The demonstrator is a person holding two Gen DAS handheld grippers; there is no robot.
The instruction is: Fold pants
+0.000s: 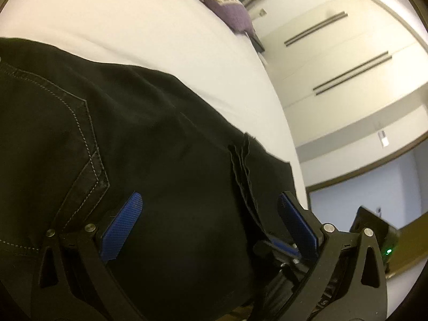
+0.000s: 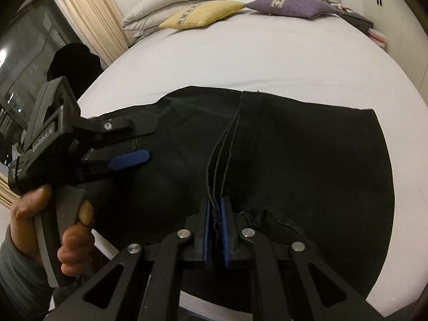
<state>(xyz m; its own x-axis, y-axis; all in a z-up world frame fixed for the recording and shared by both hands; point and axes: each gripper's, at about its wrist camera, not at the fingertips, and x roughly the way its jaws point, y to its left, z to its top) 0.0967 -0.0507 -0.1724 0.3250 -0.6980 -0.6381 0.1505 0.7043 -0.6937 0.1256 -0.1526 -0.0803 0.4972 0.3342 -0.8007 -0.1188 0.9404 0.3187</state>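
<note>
Black pants point(image 2: 294, 160) lie spread on the white bed point(image 2: 240, 58). My right hand-held gripper point(image 2: 214, 230) is clamped narrow on stacked fabric edges at the near side. My left hand-held gripper point(image 1: 211, 219) has its jaws wide over the pants, gripping nothing. My left hand point(image 2: 50, 224) holds its handle. Pillows point(image 2: 203, 13) lie at the bed's far end.

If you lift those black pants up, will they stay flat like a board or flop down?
Probably flop. The black pants drape softly over the bed, and the layered edges pinched in the right gripper bend and bunch, so the fabric looks limp. The stitched seams look thick, so the pants may feel fairly heavy and are unlikely to slip from the ridged pads.
</note>
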